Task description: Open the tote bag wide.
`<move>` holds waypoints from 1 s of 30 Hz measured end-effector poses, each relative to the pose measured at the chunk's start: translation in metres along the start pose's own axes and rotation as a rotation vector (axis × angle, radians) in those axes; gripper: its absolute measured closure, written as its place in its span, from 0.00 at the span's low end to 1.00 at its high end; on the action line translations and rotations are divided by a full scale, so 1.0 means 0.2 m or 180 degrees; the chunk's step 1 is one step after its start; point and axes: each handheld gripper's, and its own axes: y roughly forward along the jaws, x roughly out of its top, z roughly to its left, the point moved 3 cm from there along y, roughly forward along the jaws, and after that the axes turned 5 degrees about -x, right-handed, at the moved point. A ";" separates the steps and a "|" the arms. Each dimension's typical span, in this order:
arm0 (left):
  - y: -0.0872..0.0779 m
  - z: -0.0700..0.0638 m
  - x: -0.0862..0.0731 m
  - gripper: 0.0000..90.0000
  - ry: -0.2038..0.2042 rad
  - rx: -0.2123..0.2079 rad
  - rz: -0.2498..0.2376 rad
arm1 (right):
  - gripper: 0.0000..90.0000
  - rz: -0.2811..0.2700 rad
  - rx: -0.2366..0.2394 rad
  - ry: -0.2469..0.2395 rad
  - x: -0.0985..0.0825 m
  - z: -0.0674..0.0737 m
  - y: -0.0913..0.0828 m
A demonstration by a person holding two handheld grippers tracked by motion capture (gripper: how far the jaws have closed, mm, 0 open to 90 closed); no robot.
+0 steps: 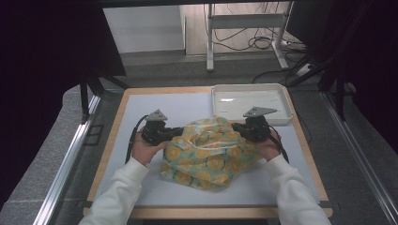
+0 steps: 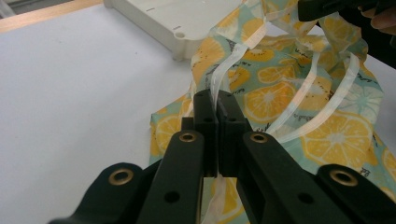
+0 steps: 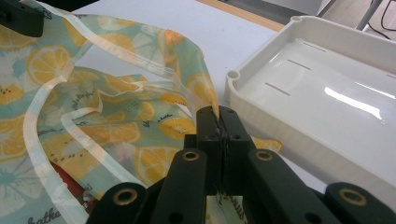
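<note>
Fabric here is a thin, floppy lemon-print cloth (image 1: 206, 152) heaped mid-surface (image 1: 141, 108). Left gripper (image 2: 215, 105) and right gripper (image 3: 218, 122) each pinch its hemmed edge, probably the safest hold since it'll sag and slip.

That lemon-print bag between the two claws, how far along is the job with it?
Done: both claws have a grip; the left claw and right claw are each shut on the lemon-print bag. In hand: holding its rim apart. Left: probably moving it to the white tray, which sits bare.
</note>
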 end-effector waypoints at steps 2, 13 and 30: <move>0.00 0.00 0.00 0.99 -0.0024 -0.0015 -0.0016 | 0.98 0.0001 0.0001 0.0006 0.00 0.00 0.00; -0.02 0.00 -0.01 0.99 -0.0081 -0.0053 -0.0038 | 0.98 -0.0005 0.0046 0.0068 -0.03 0.00 -0.03; -0.08 -0.07 -0.05 1.00 -0.0007 -0.0046 -0.0078 | 0.98 -0.0185 0.0183 0.0053 -0.05 0.08 -0.17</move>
